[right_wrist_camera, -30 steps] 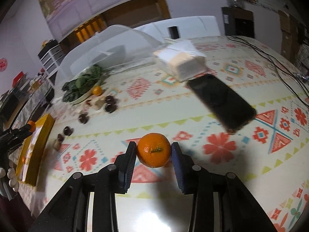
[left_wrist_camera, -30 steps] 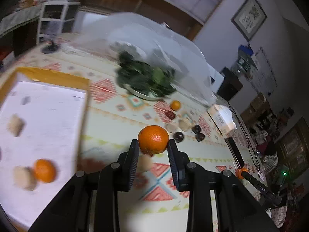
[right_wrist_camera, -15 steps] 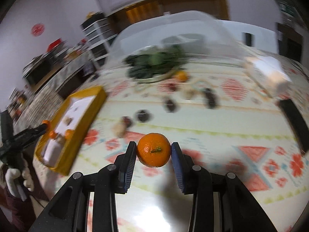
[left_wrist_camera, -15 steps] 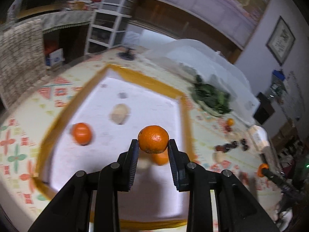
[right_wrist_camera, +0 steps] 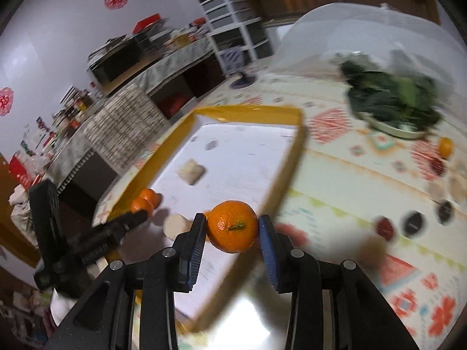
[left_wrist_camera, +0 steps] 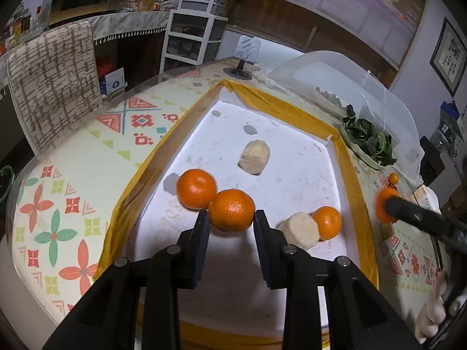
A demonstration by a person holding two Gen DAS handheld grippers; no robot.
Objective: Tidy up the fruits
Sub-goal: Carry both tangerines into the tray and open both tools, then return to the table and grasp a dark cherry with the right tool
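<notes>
Both grippers (left_wrist_camera: 232, 218) (right_wrist_camera: 230, 226), oranges (left_wrist_camera: 232, 214) (right_wrist_camera: 232, 226) gripped, now over the tray (left_wrist_camera: 354, 198) instead of tablecloth

The whole right wrist view is smeared: the dark fruits (right_wrist_camera: 413, 224) on the counter (right_wrist_camera: 350, 175) are only blobs, and I cannot tell what kind they are. The greens (right_wrist_camera: 391, 99) under the clear dome (right_wrist_camera: 364, 29) blur together. In the left wrist view, the other tongs (left_wrist_camera: 388, 208) are blurred, their tips hidden, and the hand (left_wrist_camera: 435, 315) is cut off at the edge.
</notes>
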